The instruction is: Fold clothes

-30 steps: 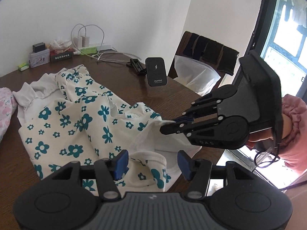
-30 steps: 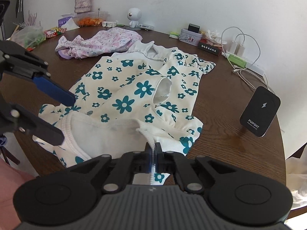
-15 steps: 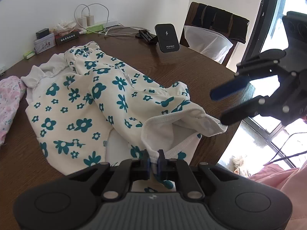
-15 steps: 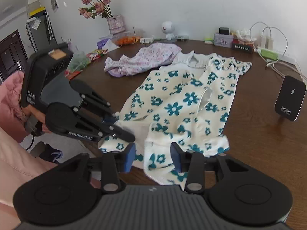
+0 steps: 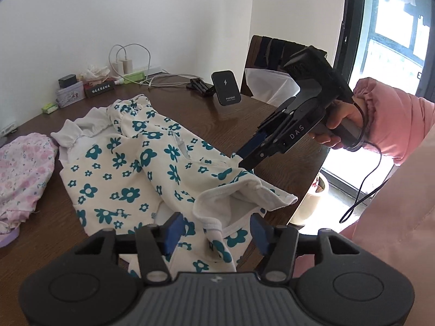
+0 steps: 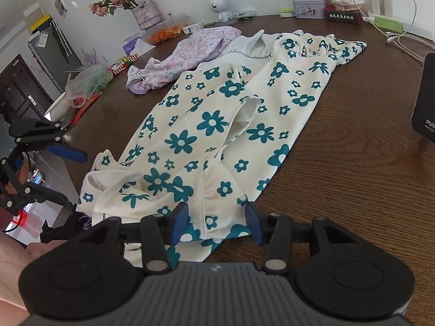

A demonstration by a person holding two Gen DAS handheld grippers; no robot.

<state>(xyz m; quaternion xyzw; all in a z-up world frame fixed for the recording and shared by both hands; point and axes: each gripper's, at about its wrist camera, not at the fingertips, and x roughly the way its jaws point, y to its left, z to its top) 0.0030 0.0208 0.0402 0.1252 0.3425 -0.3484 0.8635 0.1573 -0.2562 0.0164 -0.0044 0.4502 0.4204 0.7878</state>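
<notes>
A cream garment with teal flowers (image 5: 130, 168) (image 6: 217, 125) lies spread on the dark wooden table (image 6: 353, 190), its white-lined hem bunched at the near edge. My left gripper (image 5: 214, 233) hangs over that hem, jaws opening; a fold of cloth sits between the blue pads (image 5: 172, 231) without being pressed. My right gripper (image 6: 217, 224) stands over the neighbouring corner, jaws also opening, with cloth lying loose between the pads. A hand in a pink sleeve (image 5: 386, 125) holds the right gripper (image 5: 244, 157). The left gripper (image 6: 72, 178) shows spread at the left of the right wrist view.
A pink floral garment (image 6: 185, 51) lies beyond the flowered one. A black charger stand (image 5: 226, 88), cables, small boxes, a tin, a flower vase (image 6: 146, 13) and a bagged item line the table's far side. A chair (image 5: 272, 54) stands by the window.
A second ago the right gripper was shut on the hem, then the left one pinched it. Now both have let go and the hem rests on the table.
</notes>
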